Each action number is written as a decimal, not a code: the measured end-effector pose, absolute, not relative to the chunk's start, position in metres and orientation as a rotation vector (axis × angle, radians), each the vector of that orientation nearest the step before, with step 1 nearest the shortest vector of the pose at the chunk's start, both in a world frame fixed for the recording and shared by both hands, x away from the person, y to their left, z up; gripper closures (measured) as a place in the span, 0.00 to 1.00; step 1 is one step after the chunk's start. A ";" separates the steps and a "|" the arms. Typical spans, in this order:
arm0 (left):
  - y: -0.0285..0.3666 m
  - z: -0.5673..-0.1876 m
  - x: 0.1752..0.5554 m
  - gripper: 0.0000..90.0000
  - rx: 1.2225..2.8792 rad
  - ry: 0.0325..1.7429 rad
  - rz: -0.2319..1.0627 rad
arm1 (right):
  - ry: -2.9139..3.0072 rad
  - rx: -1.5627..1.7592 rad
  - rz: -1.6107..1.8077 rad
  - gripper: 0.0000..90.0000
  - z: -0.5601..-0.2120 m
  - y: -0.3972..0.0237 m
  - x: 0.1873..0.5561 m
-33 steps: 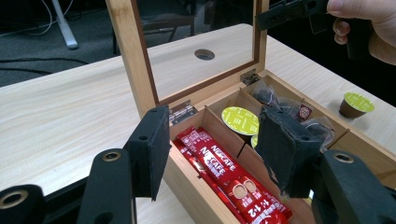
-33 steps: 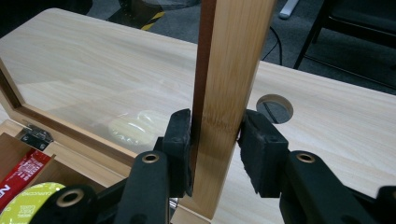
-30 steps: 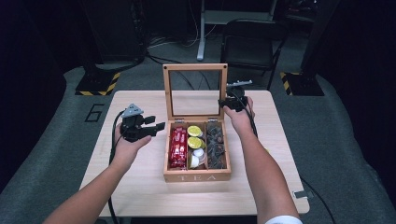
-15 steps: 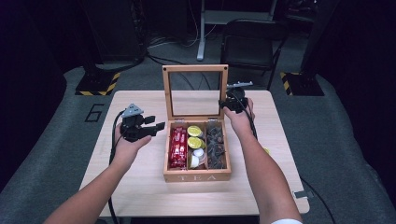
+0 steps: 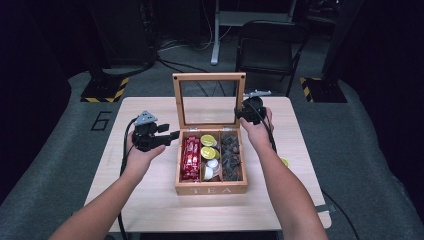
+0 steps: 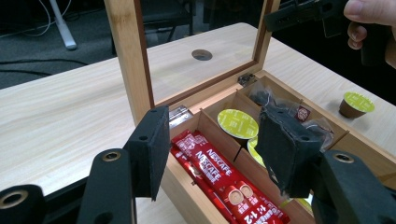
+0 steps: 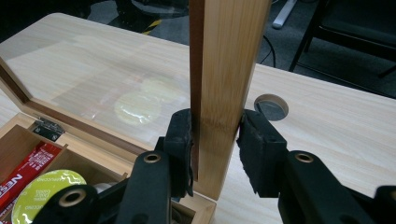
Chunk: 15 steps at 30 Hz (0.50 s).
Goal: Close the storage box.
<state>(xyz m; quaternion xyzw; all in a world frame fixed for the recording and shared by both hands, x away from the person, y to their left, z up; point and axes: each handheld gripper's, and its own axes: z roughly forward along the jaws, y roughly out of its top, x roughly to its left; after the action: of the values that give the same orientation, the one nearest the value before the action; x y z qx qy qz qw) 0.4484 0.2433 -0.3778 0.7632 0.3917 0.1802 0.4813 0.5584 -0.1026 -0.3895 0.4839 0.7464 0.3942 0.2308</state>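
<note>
A wooden tea box (image 5: 211, 190) stands mid-table with its glass lid (image 5: 209, 77) raised upright. Inside lie red Nescafe sticks (image 6: 215, 175) on the left, green-topped capsules (image 6: 237, 123) in the middle and dark tea packets (image 5: 231, 152) on the right. My right gripper (image 7: 215, 133) is shut on the lid's right frame post (image 7: 226, 56), one pad on each face. Just left of the box, my left gripper (image 6: 212, 140) is held open, its jaws pointing across the box's left compartment with nothing between them. In the high view it hovers at the box's left wall (image 5: 172, 136).
A loose green capsule (image 5: 284, 162) sits on the table right of the box. A round cable hole (image 7: 272, 106) lies behind the lid. A black chair (image 5: 265, 45) and stands are beyond the far edge. Bare tabletop stretches left and in front of the box.
</note>
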 end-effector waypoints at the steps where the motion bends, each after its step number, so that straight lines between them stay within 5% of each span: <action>1: 0.242 -0.377 0.449 0.49 1.862 0.953 0.440 | 2.056 1.316 1.079 0.72 -0.390 -0.103 0.557; 15: 0.234 -0.347 0.465 0.49 1.827 0.982 0.518 | 2.014 1.269 1.086 0.72 -0.393 -0.103 0.540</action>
<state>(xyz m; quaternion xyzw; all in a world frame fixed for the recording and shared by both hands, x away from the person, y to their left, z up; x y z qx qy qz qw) 0.4655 0.2335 -0.3475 0.7493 0.4026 0.2123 0.4810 0.5398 -0.1026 -0.3930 0.4685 0.7433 0.4009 0.2595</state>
